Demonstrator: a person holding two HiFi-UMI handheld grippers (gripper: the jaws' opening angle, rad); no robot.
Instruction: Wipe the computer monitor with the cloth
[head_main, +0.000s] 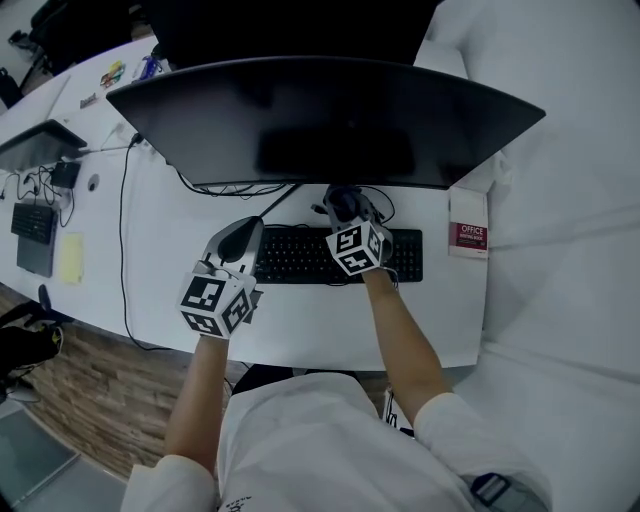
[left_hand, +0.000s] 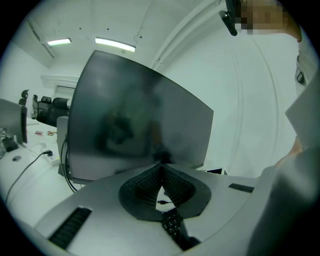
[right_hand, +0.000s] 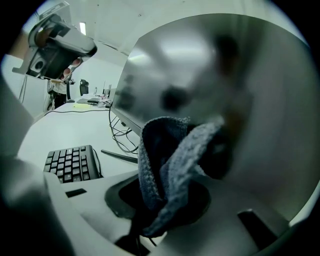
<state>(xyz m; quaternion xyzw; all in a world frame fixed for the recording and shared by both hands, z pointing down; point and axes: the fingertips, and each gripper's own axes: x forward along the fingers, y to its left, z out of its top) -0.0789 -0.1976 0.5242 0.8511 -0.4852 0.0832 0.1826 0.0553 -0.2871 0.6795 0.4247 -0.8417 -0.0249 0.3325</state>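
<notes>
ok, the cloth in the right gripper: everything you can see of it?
The cloth is blue-grey with a nubby, knitted-looking weave, like microfibre. It is bunched into loose folds, not spread flat. Its lower end is pinched in the right gripper, jaws shut on it; the rest stands up and leans toward the monitor. Its top edge sits at the dark screen; actual contact is unclear.
</notes>
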